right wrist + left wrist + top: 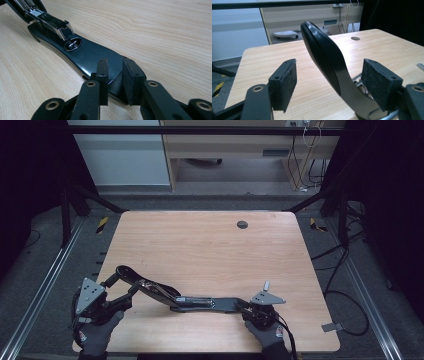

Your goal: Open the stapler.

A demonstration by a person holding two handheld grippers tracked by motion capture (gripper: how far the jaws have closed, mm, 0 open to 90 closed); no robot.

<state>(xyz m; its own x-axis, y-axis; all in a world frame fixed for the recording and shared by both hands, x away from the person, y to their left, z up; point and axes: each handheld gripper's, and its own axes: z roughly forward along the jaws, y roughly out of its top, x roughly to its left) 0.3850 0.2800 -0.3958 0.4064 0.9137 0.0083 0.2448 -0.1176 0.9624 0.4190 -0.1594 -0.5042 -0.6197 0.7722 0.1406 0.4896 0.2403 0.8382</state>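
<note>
A black stapler lies swung open near the table's six o'clock edge. Our left gripper stands spread around its raised top arm; our right gripper straddles the base's tip, jaws apart. We judge it rigid, heavy, slick; grip the base.

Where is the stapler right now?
In the high view, the opened stapler lies near the table's front edge, stretched between the left tool and right tool.
</note>
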